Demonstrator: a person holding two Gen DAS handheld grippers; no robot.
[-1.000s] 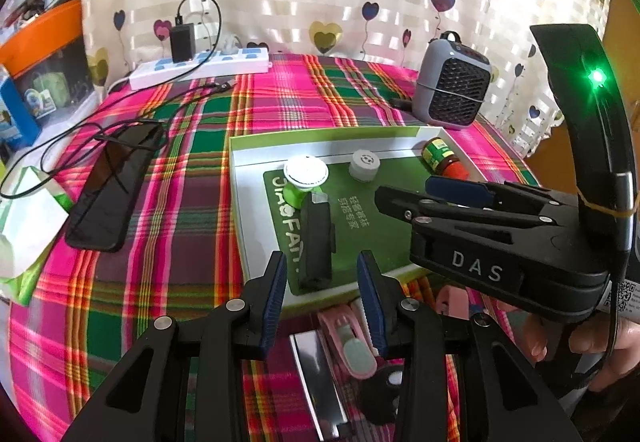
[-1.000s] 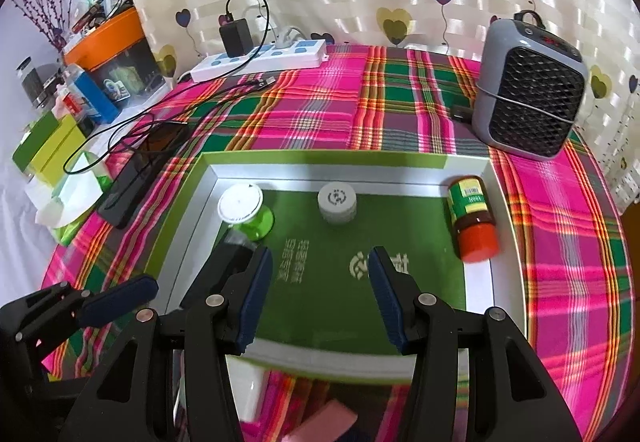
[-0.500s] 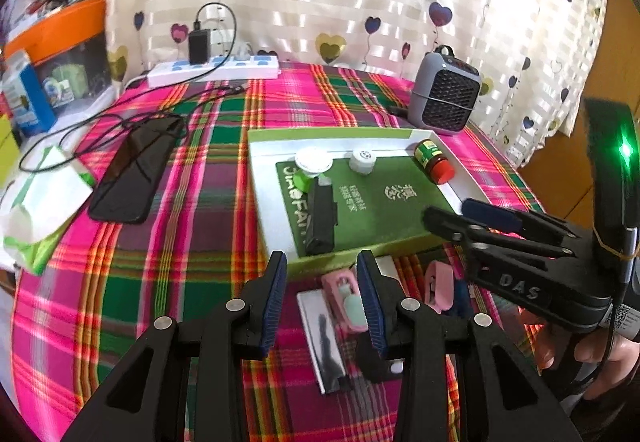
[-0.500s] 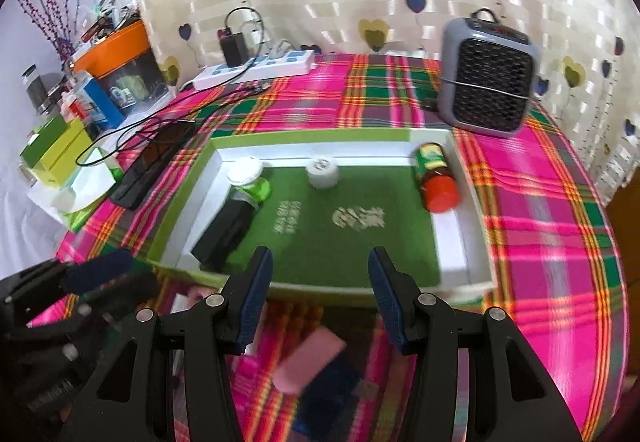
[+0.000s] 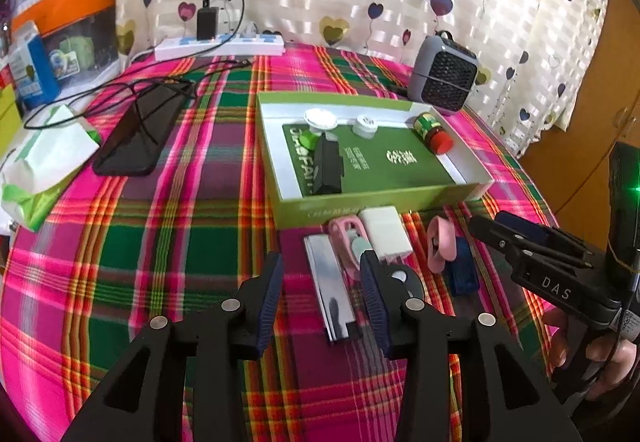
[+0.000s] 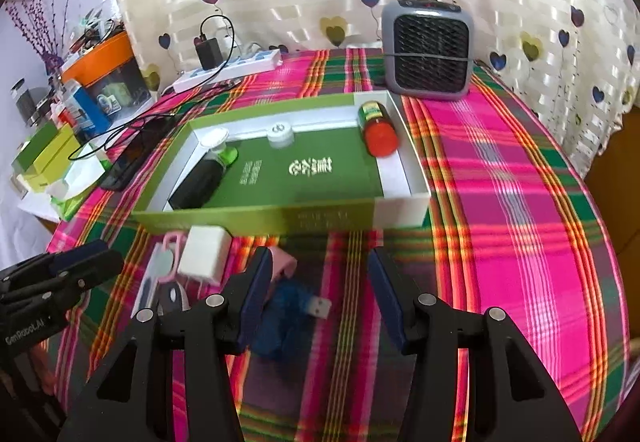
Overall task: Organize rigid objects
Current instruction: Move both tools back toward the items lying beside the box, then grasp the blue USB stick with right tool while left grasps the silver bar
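A green box tray (image 5: 400, 198) (image 6: 256, 218) holds a black case (image 5: 328, 166), a green white-capped jar (image 5: 316, 122), a white cap (image 5: 364, 124) and a red-lidded jar (image 5: 434, 130) (image 6: 378, 124). In front of it lie a silver bar (image 5: 330, 292), a pink clip (image 5: 346, 242), a white block (image 5: 386, 236) (image 6: 204, 254), a pink piece (image 5: 440, 246) and a blue USB stick (image 5: 462, 270) (image 6: 292, 310). My left gripper (image 5: 322, 302) is open and empty above the silver bar. My right gripper (image 6: 320, 290) is open and empty just right of the USB stick.
A grey fan heater (image 5: 442, 76) (image 6: 426, 48) stands behind the tray. A black phone (image 5: 138, 134) with cables, a white power strip (image 5: 220, 44) and a tissue pack (image 5: 36, 166) lie to the left. Boxes (image 6: 44, 154) and an orange bin (image 5: 66, 12) stand off the table's left.
Both grippers have pulled back from over the tray toward the table's near edge. The small loose items in front of the tray have come into view. Both stay open and empty.
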